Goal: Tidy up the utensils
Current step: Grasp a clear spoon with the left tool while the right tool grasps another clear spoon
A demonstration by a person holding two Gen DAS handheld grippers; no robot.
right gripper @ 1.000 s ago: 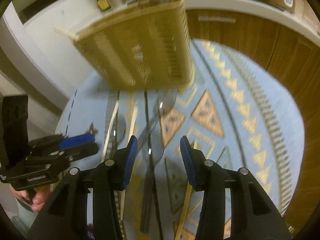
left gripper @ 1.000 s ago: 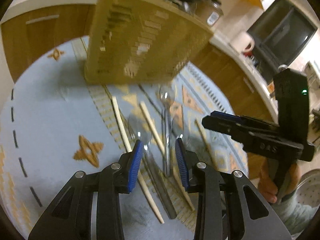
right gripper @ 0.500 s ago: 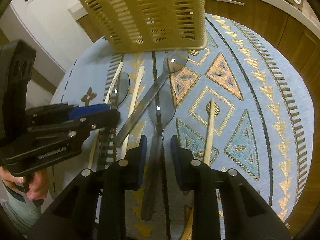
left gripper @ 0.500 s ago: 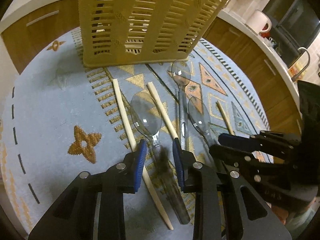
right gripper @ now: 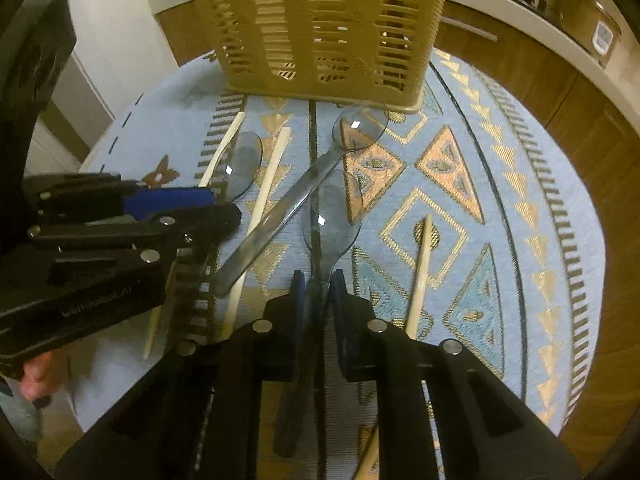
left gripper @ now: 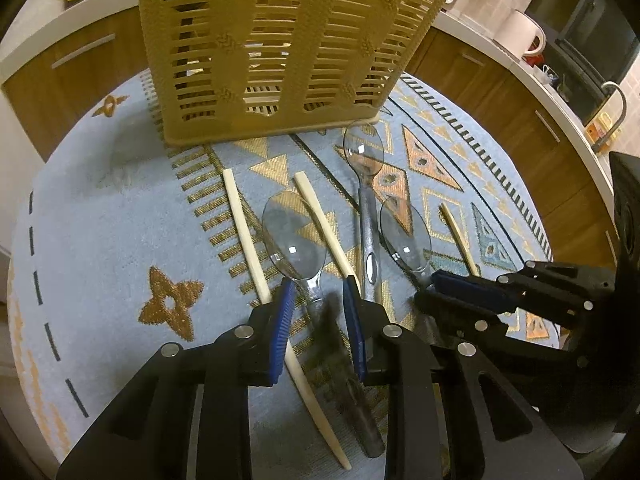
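Three clear plastic spoons and several pale chopsticks lie on a blue patterned tablecloth [left gripper: 100, 208] in front of a tan slatted utensil basket [left gripper: 280, 44]. My left gripper [left gripper: 318, 308] straddles the handle of the left spoon [left gripper: 294, 240], jaws still apart with gaps on both sides. My right gripper [right gripper: 318, 292] has closed on the handle of the right spoon [right gripper: 334, 216], which lies on the cloth. The right gripper also shows in the left wrist view [left gripper: 460, 292]. The middle spoon [left gripper: 366, 184] lies between them. The basket also shows in the right wrist view [right gripper: 320, 20].
Chopsticks [left gripper: 244, 232] [left gripper: 324, 220] [left gripper: 458, 236] lie beside the spoons. Wooden cabinets and a white counter [left gripper: 520, 80] ring the round table. A white kettle [left gripper: 520, 34] stands on the counter at right.
Both grippers dropped down toward the cloth and over spoon handles. The right jaws narrowed onto the right spoon's handle. The left jaws narrowed a little around the left spoon's handle.
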